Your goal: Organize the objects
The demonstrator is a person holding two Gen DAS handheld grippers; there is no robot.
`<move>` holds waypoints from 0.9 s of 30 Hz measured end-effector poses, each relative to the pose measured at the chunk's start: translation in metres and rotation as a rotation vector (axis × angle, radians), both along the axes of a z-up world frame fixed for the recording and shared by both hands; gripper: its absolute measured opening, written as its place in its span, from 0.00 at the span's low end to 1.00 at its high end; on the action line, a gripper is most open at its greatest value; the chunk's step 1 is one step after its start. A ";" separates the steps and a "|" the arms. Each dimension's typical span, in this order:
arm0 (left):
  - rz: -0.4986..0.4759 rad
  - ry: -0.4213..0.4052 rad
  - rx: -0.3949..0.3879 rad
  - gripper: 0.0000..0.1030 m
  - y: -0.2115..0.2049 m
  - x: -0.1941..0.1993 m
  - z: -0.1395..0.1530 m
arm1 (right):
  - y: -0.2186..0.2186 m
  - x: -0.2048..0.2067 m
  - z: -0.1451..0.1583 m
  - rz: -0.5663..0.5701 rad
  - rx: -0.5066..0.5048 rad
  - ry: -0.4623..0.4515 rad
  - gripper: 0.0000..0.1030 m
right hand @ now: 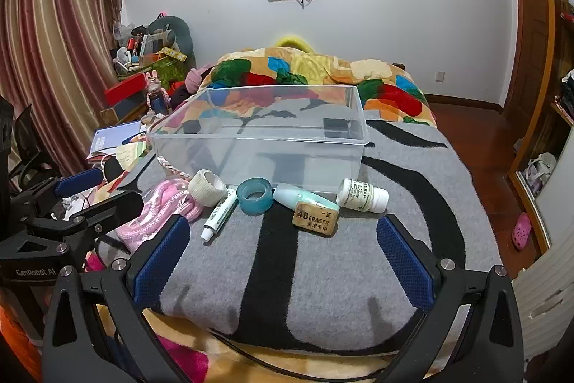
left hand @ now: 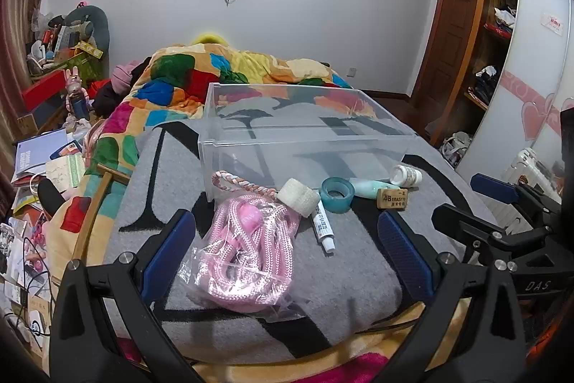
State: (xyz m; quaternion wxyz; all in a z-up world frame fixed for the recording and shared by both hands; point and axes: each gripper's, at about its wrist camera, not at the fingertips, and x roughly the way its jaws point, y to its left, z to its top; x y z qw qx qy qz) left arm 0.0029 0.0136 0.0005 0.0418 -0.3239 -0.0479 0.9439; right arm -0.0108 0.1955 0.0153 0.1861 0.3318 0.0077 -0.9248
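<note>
Left wrist view has the pink rope bundle (left hand: 247, 257) sitting right between the 2 fingers of the left claw (left hand: 287, 254), lying on the grey blanket (left hand: 358, 275) on the bed, just in front of the clear plastic bin (left hand: 305, 135). My guess is it's light and floppy, and the crinkly bag around it looks slippery (so a pinch on loose plastic could slide off). Squeezing across the fat middle of the coils seems the safest hold.

The other bits line up along the bin's near wall: a gauze roll (left hand: 299, 202) touching the rope, an ointment tube (left hand: 324, 228), a teal tape ring (left hand: 337, 194), a mint tube (left hand: 373, 185), an eraser (left hand: 393, 198) and a white pill bottle (left hand: 407, 175). All small, rigid, easy pinches, though the bottle may roll.

The left claw is spread wide, touching nothing. The right claw (right hand: 283, 257) is also wide open and empty, hovering over bare blanket short of the eraser.
</note>
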 end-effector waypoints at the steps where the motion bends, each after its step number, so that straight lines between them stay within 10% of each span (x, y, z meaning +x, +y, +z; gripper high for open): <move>1: -0.002 0.001 -0.001 1.00 0.000 0.000 0.000 | 0.000 -0.001 -0.001 -0.001 0.000 -0.002 1.00; 27: 0.003 -0.021 0.008 1.00 -0.001 -0.002 -0.004 | -0.001 -0.005 -0.007 0.002 -0.014 -0.021 1.00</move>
